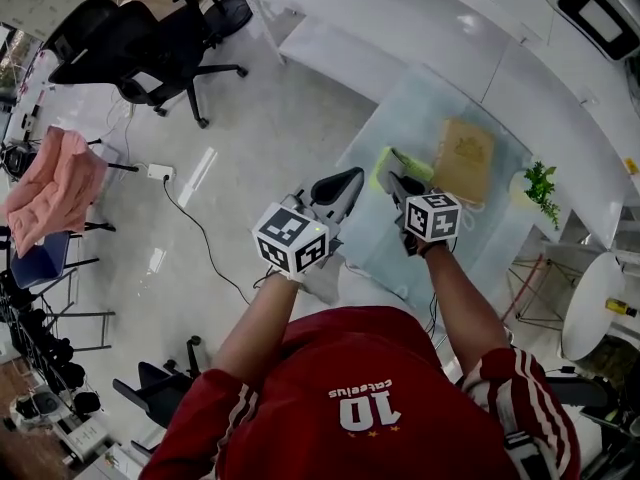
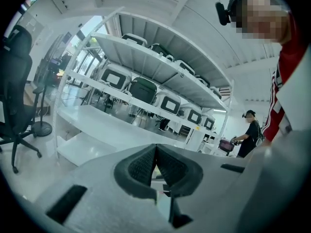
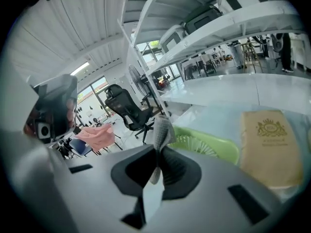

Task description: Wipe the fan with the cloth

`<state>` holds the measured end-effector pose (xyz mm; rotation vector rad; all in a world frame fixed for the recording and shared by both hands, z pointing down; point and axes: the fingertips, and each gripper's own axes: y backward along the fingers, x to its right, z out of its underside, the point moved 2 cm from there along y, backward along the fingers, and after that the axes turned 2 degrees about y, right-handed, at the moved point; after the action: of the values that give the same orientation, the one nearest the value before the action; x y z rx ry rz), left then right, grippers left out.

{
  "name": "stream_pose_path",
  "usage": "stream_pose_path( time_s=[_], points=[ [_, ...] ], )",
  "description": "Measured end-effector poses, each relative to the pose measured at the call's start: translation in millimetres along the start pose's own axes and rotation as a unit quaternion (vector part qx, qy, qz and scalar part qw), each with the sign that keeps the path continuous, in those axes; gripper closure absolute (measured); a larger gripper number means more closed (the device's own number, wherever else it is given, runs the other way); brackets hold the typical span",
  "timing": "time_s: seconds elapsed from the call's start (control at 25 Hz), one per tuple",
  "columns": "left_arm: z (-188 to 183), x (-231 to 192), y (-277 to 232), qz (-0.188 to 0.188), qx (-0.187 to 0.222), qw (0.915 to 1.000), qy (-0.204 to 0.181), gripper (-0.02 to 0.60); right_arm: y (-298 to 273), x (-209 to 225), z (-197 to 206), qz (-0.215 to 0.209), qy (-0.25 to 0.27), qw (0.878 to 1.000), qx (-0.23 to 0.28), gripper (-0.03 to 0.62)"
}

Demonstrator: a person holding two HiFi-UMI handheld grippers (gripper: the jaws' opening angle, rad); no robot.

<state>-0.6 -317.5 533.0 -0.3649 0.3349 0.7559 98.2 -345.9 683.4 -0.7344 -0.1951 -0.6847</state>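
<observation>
A small lime-green fan (image 3: 206, 145) lies on the glass table (image 1: 420, 118), just ahead of my right gripper (image 3: 158, 154). That gripper is shut on a grey cloth (image 3: 163, 129), whose free end sticks up above the jaws, close to the fan's near edge. In the head view the fan (image 1: 392, 164) shows just beyond the right gripper (image 1: 399, 184). My left gripper (image 1: 341, 185) hovers over the table's left edge, left of the fan. Its jaws (image 2: 155, 150) are shut with nothing between them, and it points at the shelves.
A tan flat box (image 1: 464, 158) lies on the table right of the fan, with a small green plant (image 1: 541, 188) further right. White shelving (image 1: 420, 28) runs behind the table. Black office chairs (image 1: 150, 43) and a pink cloth (image 1: 52, 190) over a rack stand on the left.
</observation>
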Motion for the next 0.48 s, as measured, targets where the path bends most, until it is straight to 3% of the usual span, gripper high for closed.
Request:
stream_pose_path(
  time_s=[0.48],
  points=[
    [2.2, -7.9, 16.6, -0.023, -0.003, 0.9997, 0.005, 0.581, -19.8, 5.7, 4.9, 0.018, -0.004, 1.0, -0.014, 0.576]
  ],
)
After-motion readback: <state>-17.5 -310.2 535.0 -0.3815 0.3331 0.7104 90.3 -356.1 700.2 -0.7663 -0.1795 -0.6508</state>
